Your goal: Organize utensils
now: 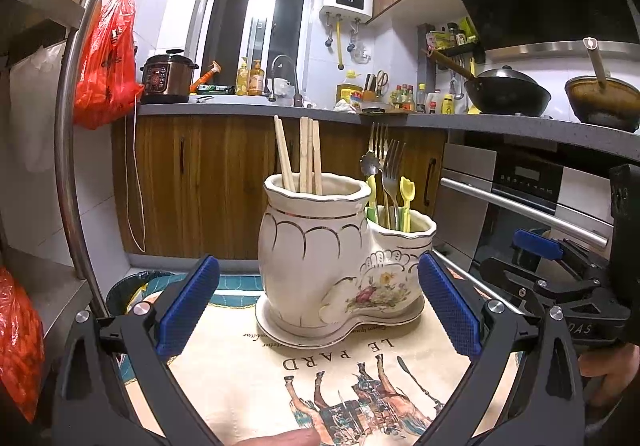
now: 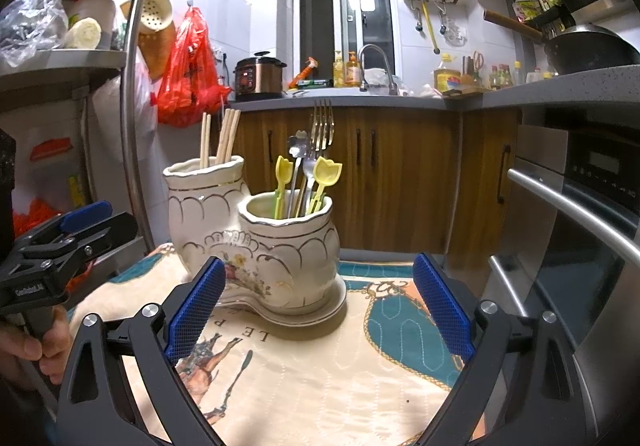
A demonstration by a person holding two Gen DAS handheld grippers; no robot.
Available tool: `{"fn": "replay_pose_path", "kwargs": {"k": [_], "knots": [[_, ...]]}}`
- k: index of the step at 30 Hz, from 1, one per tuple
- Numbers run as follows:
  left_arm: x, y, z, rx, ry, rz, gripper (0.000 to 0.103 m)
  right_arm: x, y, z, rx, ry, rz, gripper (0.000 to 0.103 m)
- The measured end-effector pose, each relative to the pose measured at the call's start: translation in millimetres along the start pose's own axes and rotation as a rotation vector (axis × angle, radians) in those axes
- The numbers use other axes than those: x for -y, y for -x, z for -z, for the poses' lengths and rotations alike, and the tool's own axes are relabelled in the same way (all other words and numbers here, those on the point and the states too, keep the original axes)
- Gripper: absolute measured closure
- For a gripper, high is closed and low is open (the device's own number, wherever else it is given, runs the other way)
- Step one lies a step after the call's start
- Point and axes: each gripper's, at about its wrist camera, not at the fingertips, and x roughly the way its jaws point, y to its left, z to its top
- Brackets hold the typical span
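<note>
This is a small kitchen with brown wood cupboards (image 1: 192,181), a grey counter and a red bag (image 1: 106,57) hanging on the wall. The tabletop (image 2: 320,386) has a cream cloth with horses on it. A white holder (image 1: 320,250) with two cups stands on its dish on the cloth. The tall cup holds wooden chopsticks (image 1: 306,153). The short cup holds metal forks (image 2: 322,125) and little yellow picks (image 2: 326,173).

The left hand-held gripper (image 1: 318,302) is spread wide and holds nothing. The holder sits just past its blue pads (image 1: 188,302), in the middle of the gap. The right hand-held gripper (image 2: 320,302) is spread wide too, and empty. The holder is near its left pad (image 2: 196,306).
</note>
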Motion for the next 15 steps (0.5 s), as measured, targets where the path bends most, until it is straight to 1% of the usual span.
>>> {"fn": "replay_pose_path", "kwargs": {"k": [15], "knots": [[-0.1, -0.4, 0.3, -0.004, 0.000, 0.002, 0.005, -1.6, -0.1, 0.1, -0.001, 0.003, -0.001, 0.009]]}}
